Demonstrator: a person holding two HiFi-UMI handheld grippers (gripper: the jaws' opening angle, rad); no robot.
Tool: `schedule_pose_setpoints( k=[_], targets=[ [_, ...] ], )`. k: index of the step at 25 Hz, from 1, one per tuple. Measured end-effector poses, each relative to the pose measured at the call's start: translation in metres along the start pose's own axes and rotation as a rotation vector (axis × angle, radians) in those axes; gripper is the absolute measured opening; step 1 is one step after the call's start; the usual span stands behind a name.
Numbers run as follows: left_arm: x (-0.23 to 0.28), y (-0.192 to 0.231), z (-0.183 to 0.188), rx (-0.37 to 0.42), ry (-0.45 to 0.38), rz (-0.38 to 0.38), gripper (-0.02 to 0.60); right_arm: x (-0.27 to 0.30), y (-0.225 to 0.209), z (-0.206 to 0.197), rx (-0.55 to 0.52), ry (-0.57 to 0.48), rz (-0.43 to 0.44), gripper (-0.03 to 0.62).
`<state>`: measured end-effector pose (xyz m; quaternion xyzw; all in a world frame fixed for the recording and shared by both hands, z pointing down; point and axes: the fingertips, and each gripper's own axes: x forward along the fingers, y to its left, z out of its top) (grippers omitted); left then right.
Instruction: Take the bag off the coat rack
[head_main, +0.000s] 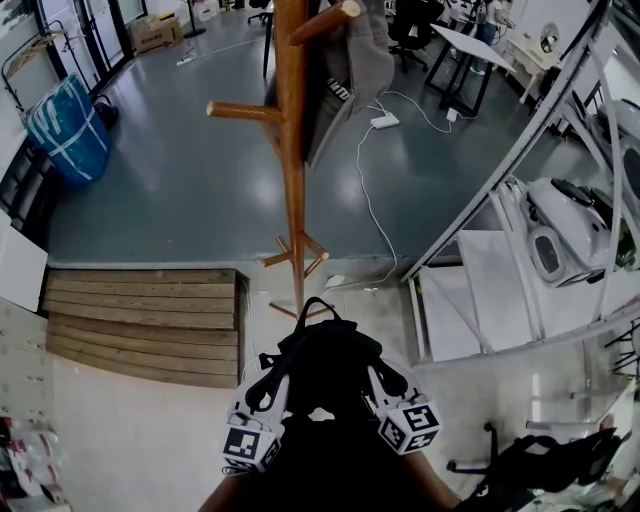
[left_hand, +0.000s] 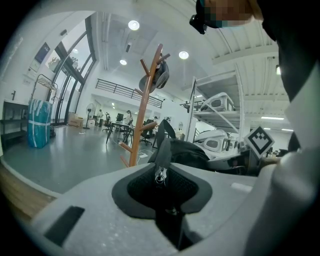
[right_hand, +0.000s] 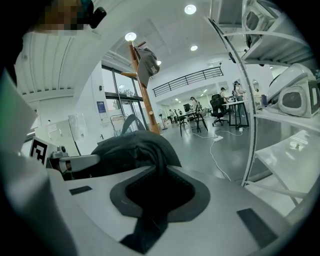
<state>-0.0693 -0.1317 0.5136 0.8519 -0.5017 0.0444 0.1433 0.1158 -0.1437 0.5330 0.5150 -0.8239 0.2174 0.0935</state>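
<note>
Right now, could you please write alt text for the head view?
A black bag is held low in frame, both the left gripper and right gripper shut on it. Beyond stands the wooden coat rack with a grey cloth.

The bag (head_main: 325, 375), black soft fabric with a loop handle on top, is off the coat rack (head_main: 291, 150) and sits low, close before its feet. The wooden rack stands upright, pegs angled upward.
</note>
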Motion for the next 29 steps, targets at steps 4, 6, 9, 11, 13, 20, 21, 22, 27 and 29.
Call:
schedule_pose_setpoints(
  k=[4, 6, 9, 11, 13, 20, 21, 22, 27, 29],
  targets=[
    [-0.003, -0.001, -0.007, -0.015, 0.001, -0.002, 0.074, -0.002, 0.001, -0.001, -0.006, -0.001, 0.002, 0.061],
    [-0.004, -0.001, -0.009, -0.019, 0.010, -0.001, 0.074, -0.001, 0.002, 0.000, -0.008, -0.002, 0.003, 0.061],
    [-0.004, 0.000, -0.006, 0.004, -0.011, -0.005, 0.074, -0.001, 0.003, 0.001, -0.007, -0.006, 0.007, 0.061],
    [-0.004, 0.002, -0.002, 0.007, -0.003, 0.009, 0.074, -0.001, 0.003, 0.001, -0.007, -0.008, 0.008, 0.061],
    [-0.003, 0.002, 0.001, -0.004, 0.005, 0.018, 0.074, -0.001, 0.004, 0.001, -0.007, -0.008, 0.009, 0.061],
    [-0.004, 0.000, -0.001, 0.000, -0.004, 0.008, 0.074, -0.001, 0.003, 0.001, -0.009, -0.004, 0.012, 0.061],
    [-0.004, 0.000, 0.000, -0.003, -0.002, 0.010, 0.074, -0.001, 0.003, 0.001, -0.009, -0.003, 0.015, 0.061],
    [-0.004, 0.000, 0.000, -0.004, -0.001, 0.011, 0.074, -0.001, 0.003, 0.001, -0.009, -0.002, 0.016, 0.061],
    [-0.004, -0.002, -0.004, -0.013, -0.008, 0.001, 0.074, -0.002, 0.002, 0.001, -0.009, -0.001, 0.015, 0.061],
    [-0.004, -0.003, -0.001, -0.004, -0.013, 0.000, 0.074, -0.002, 0.002, 0.001, -0.009, -0.002, 0.013, 0.061]
  ],
)
